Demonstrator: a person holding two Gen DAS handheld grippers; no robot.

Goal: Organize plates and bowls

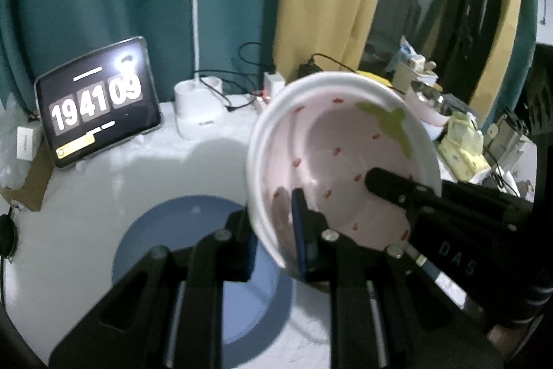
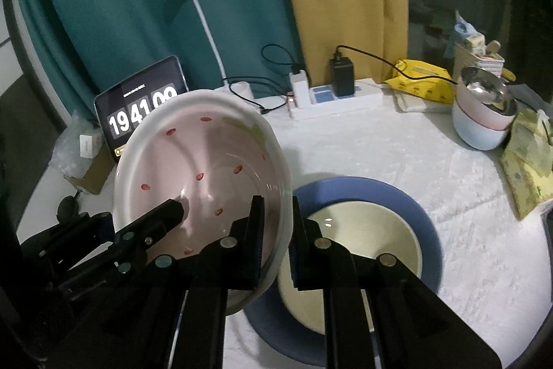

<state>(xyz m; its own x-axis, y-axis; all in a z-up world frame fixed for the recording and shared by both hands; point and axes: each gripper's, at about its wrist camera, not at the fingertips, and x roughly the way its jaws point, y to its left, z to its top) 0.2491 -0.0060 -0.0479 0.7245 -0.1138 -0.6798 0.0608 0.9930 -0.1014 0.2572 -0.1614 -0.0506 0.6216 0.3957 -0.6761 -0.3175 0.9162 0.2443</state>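
Both tools [image 1: 273,230] [image 2: 276,241] clamp the strawberry bowl's [image 2: 207,161] rim, tilted toward the cameras.

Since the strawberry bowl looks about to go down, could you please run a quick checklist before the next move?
1. Left gripper shut on the strawberry bowl rim: ok.
2. Right gripper shut on the opposite rim: ok.
3. Bowl level: not ok, it is tilted in both views.
4. Target free: the cream bowl on the blue plate holds nothing: ok.
5. Bowl directly above the cream bowl: cannot tell.
6. Cables and power strip away from the plate: ok.
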